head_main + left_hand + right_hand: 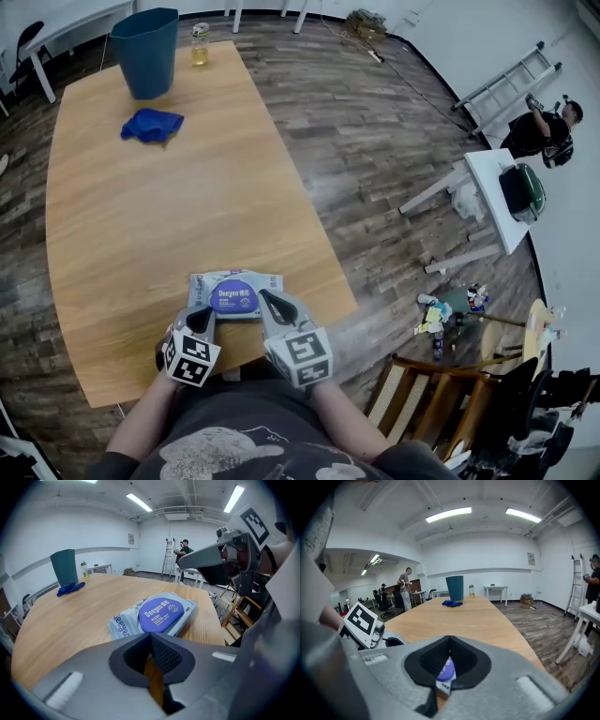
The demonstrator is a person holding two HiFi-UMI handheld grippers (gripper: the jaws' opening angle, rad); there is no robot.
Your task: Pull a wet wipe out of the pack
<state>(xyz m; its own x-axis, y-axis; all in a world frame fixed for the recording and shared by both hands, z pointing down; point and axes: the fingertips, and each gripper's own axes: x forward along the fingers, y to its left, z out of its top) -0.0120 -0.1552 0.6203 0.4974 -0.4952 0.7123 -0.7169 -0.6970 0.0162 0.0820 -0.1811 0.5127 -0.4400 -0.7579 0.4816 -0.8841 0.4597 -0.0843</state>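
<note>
One soft pack of wet wipes (pixel 234 292) lay flat at the near end of the table (pixel 141 234), close to its front edge. Its wrapper was pale grey-blue crinkled film with blue print. A smooth oval lid (pixel 235 299) of violet-blue plastic sat closed on top.

The left gripper (pixel 201 313) reached the pack's near left corner and the right gripper (pixel 264 294) lay over its right part beside the lid; whether either touched it could not be told. Both had grey moulded bodies and dark ribbed pads. Each pair of jaws was pressed together with nothing between them.

The table was a long slab of light wood veneer with rounded corners and a matt grain. At its far end stood a tapered teal bin (pixel 147 52), with a crumpled blue cloth (pixel 152 125) just in front and a small bottle (pixel 200 43) of yellowish liquid beside it.

The floor (pixel 375 141) was grey-brown planking. To the right stood a small white table (pixel 492 192), with a person (pixel 542 131) in dark clothes by a ladder (pixel 511 80) leaning on the white wall. Strip lights (pixel 448 514) ran along the white ceiling
</note>
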